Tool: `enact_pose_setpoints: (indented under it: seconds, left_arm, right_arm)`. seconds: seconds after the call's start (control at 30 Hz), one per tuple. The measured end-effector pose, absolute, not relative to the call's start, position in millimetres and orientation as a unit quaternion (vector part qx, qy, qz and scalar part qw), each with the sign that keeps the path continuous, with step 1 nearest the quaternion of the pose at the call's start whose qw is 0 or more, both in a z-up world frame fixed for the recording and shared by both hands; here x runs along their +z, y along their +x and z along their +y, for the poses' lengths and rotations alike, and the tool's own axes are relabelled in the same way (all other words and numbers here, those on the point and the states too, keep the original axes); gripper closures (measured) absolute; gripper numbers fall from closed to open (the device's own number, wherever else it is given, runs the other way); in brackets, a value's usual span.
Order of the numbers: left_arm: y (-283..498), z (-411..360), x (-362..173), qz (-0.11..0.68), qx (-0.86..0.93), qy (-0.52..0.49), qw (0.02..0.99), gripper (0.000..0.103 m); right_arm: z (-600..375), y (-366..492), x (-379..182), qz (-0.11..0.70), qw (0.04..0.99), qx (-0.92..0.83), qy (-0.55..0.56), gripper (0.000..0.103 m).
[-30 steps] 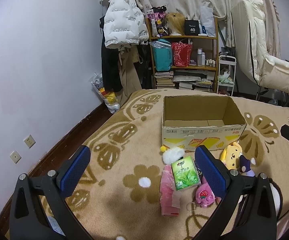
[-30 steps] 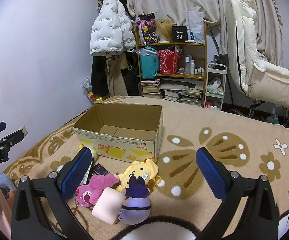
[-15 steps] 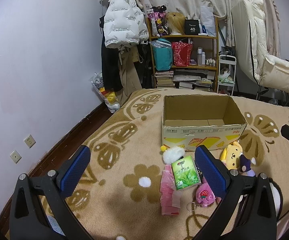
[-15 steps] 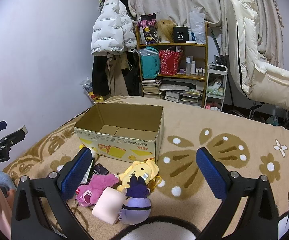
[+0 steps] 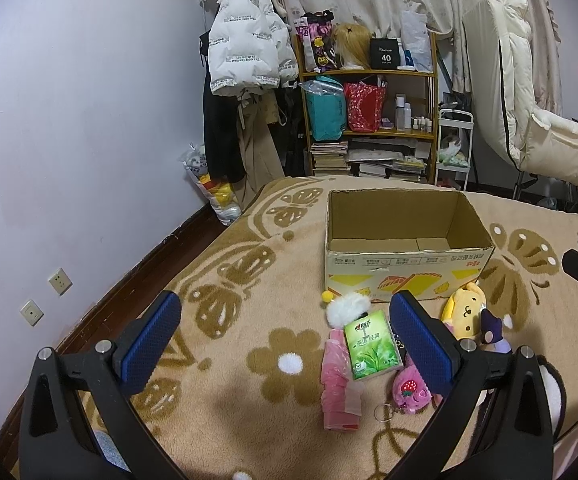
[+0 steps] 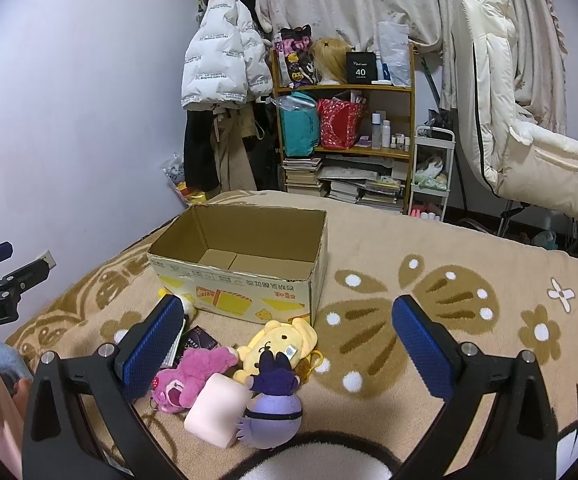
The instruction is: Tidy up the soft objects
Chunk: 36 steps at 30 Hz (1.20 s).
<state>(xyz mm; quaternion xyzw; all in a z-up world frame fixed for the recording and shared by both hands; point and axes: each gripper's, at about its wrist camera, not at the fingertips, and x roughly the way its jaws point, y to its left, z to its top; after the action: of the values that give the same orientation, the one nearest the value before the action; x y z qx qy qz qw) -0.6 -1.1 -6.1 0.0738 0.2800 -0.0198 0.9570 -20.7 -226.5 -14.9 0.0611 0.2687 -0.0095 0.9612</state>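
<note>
An empty cardboard box (image 5: pixel 403 248) (image 6: pixel 245 268) stands on the beige patterned blanket. In front of it lies a cluster of soft things: a white pompom (image 5: pixel 347 306), a green tissue pack (image 5: pixel 372 344), a pink folded item (image 5: pixel 339 380), a pink strawberry bear (image 5: pixel 409 388) (image 6: pixel 193 374), a yellow dog plush (image 5: pixel 465 308) (image 6: pixel 279 346), a purple plush (image 6: pixel 273 404) and a pale pink block (image 6: pixel 217 410). My left gripper (image 5: pixel 285 340) is open above the blanket, left of the cluster. My right gripper (image 6: pixel 285 344) is open, held over the plush toys.
A bookshelf (image 5: pixel 369 120) packed with bags and books stands at the far wall. A white puffer jacket (image 5: pixel 245 52) hangs beside it. A cream recliner chair (image 6: pixel 521 136) is at the right. The left wall (image 5: pixel 69 140) runs close along the blanket's edge.
</note>
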Motion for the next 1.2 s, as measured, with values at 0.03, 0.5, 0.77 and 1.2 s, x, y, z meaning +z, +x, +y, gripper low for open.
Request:
enact_pose_setpoints:
  seconds: [0.03, 0.5, 0.77, 1.2]
  left_arm:
    - [-1, -1, -6, 0.281, -0.02, 0.074, 0.957, 0.0]
    - [-1, -1, -7, 0.28, -0.02, 0.074, 0.957, 0.0]
    - [-1, -1, -8, 0.283, -0.02, 0.074, 0.956, 0.0]
    - [16, -8, -21, 0.344, -0.029, 0.088, 0.934, 0.0]
  right_arm:
    - [-226, -21, -15, 0.268, 0.961, -0.009, 0.061, 0.0]
    - [-226, -20, -16, 0.269, 0.961, -0.009, 0.061, 0.0]
    - [-227, -20, -16, 0.265, 0.962, -0.009, 0.061, 0.0]
    - [-221, -17, -23, 0.285, 0.957, -0.013, 0.059, 0.0]
